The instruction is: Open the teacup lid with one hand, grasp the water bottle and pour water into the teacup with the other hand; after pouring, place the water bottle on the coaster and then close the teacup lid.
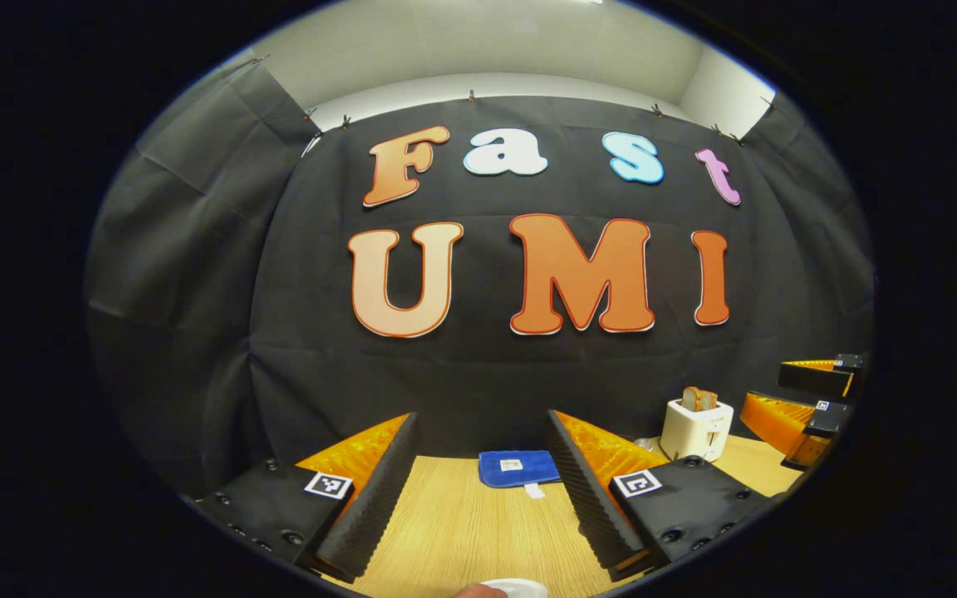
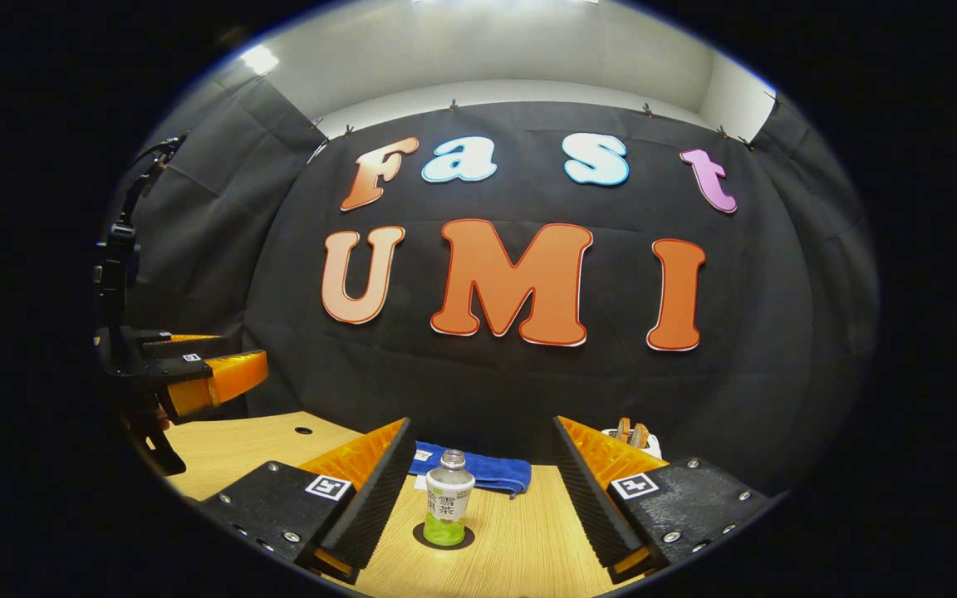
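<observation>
- In the left gripper view, the left gripper (image 1: 478, 490) hangs above the wooden counter (image 1: 462, 531) with its jaws spread wide and nothing between them.
- Beyond the jaws, a folded blue cloth (image 1: 518, 468) lies on the counter close to the booth's black wall.
- At the bottom edge of this view a sliver of a white round object (image 1: 518, 588) peeks in, with what looks like a fingertip beside it; whether it is the teacup lid cannot be told.
- Farther right, a white toaster (image 1: 696, 428) with bread slices (image 1: 699, 399) in its slots stands at the counter's back.
- At the far right edge the right gripper (image 1: 811, 403) is seen side-on, above the counter.
- In the right gripper view, the left gripper (image 2: 221, 365) appears at the far left, held above the counter (image 2: 229, 448).
- The right gripper (image 2: 478, 490) has its jaws wide apart, gripping nothing.
- Between them and farther off, the water bottle (image 2: 448, 498) stands upright and uncapped on a dark round coaster (image 2: 444, 540), a little green liquid at its bottom.
- Behind the bottle lies the blue cloth (image 2: 487, 469); to the right, the toaster (image 2: 632, 436) peeks over the right finger.
</observation>
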`<state>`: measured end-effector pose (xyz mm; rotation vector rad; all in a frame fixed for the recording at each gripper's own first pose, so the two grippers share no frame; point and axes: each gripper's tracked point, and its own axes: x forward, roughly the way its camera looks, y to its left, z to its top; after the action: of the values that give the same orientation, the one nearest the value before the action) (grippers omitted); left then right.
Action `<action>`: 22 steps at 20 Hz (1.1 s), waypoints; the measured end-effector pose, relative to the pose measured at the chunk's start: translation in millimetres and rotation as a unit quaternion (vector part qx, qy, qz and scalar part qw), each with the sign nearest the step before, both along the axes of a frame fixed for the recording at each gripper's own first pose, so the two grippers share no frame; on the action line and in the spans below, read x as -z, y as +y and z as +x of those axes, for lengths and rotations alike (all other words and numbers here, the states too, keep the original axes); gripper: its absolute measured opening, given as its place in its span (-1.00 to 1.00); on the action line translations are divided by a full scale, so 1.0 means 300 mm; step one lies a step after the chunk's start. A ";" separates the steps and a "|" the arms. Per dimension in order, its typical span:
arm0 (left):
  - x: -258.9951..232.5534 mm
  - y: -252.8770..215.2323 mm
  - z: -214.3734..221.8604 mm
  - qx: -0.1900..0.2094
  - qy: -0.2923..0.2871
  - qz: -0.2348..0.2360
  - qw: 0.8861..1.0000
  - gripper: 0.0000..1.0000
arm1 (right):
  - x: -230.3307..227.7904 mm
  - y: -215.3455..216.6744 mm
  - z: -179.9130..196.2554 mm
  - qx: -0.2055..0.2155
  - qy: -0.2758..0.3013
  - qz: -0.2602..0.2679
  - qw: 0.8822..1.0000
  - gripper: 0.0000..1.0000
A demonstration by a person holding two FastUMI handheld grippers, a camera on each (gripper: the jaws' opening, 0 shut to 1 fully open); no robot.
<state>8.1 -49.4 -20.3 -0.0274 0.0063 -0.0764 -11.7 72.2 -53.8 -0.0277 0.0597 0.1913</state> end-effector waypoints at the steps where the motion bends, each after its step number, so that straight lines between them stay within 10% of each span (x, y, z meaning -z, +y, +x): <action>1: 0.003 -0.001 0.000 0.001 0.001 0.000 1.000 0.96 | -0.002 0.003 -0.001 -0.001 0.001 0.000 1.000 0.95; 22: 0.002 -0.002 -0.006 -0.002 -0.001 -0.001 1.000 0.96 | 0.008 -0.008 0.000 -0.001 0.004 0.003 1.000 0.96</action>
<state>6.4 -49.9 -20.8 -0.0298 0.0032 -0.0715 -11.8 69.8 -56.3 -0.0213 0.0666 0.1927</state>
